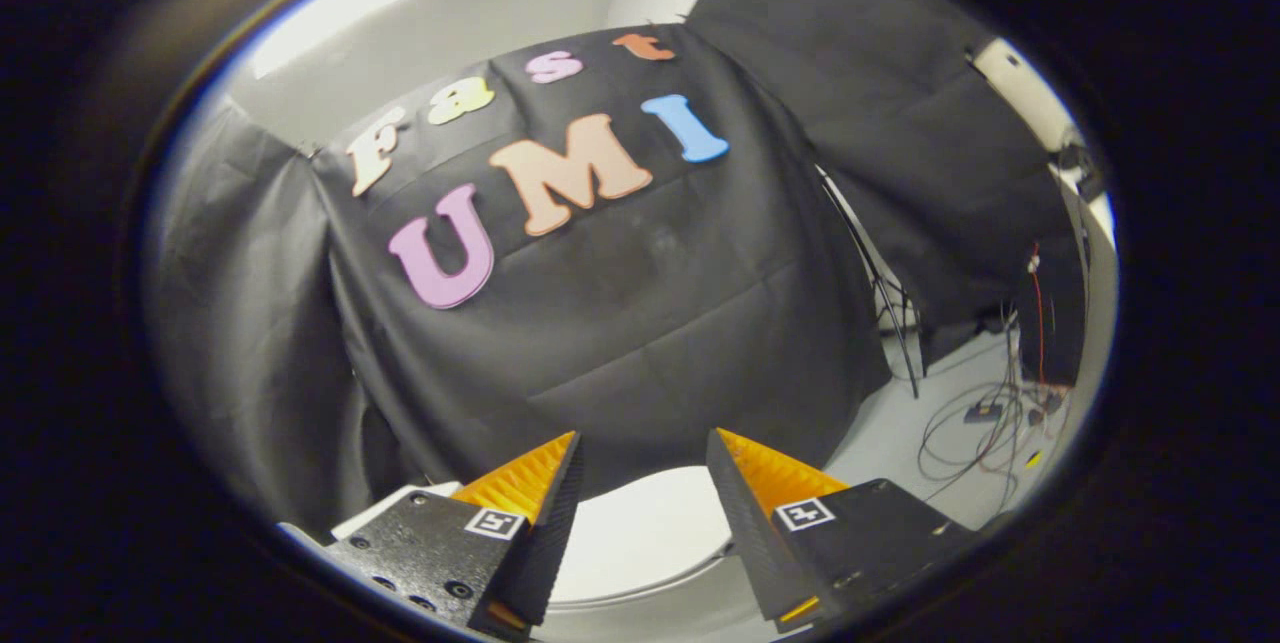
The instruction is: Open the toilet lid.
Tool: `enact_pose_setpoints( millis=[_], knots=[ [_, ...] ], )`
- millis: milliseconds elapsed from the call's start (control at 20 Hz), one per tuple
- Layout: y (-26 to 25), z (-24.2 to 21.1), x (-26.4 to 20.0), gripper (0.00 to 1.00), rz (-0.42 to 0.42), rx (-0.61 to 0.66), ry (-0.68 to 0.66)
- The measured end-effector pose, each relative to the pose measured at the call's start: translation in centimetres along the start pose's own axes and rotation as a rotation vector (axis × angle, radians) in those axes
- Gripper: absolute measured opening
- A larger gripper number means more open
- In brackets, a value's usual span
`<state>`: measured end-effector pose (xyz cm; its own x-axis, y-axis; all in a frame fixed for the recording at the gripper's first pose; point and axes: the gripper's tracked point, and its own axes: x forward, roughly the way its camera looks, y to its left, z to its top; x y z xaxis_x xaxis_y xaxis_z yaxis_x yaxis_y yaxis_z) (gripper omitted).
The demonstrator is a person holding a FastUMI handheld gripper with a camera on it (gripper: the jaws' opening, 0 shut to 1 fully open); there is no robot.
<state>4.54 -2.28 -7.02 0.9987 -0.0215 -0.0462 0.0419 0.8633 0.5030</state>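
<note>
The white, smooth, rounded plastic toilet lid is seen low down, between and just beyond the two fingers of the hand-held gripper, and it appears to lie flat and closed, though only part of its curved front is shown and its hinge is hidden. The fingers are held apart, with nothing between them and neither one touching the lid. Beyond the lid the black cloth booth wall hangs close behind, and to the right of the lid a tangle of thin black and red cables is spread on the pale grey floor. The task is judged to be at its start, with the rim not yet reached. Several faults could follow from here. If the lid were approached from above rather than at its front lip, it could only be pressed down and not lifted. If only a shallow hold were taken on the smooth, curved rim, the lid could slip out partway up and drop shut with a bang. If the lid were swung back too fast, it could be driven into the cloth close behind it. Whether a seat ring lies under the lid cannot be told, so both could be raised together by mistake.
</note>
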Motion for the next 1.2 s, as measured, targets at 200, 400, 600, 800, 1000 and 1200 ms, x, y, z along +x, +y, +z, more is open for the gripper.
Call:
enact_pose_setpoints(
  millis=[200, 400, 600, 800, 1000, 1200],
  knots=[
    [-2.3, -2.8, 2.3, 0.71, -0.032, 0.195, 0.009],
    [-5.4, -6.9, 4.2, 0.68, -0.059, 0.374, 0.065],
    [-8.7, -12.1, 5.9, 0.63, -0.121, 0.543, 0.139],
    [-10.8, -15.4, 7.4, 0.64, -0.177, 0.643, 0.197],
    [-12.4, -17.0, 9.5, 0.64, -0.188, 0.752, 0.234],
    [-13.9, -16.7, 11.1, 0.51, -0.187, 0.889, 0.216]
  ],
)
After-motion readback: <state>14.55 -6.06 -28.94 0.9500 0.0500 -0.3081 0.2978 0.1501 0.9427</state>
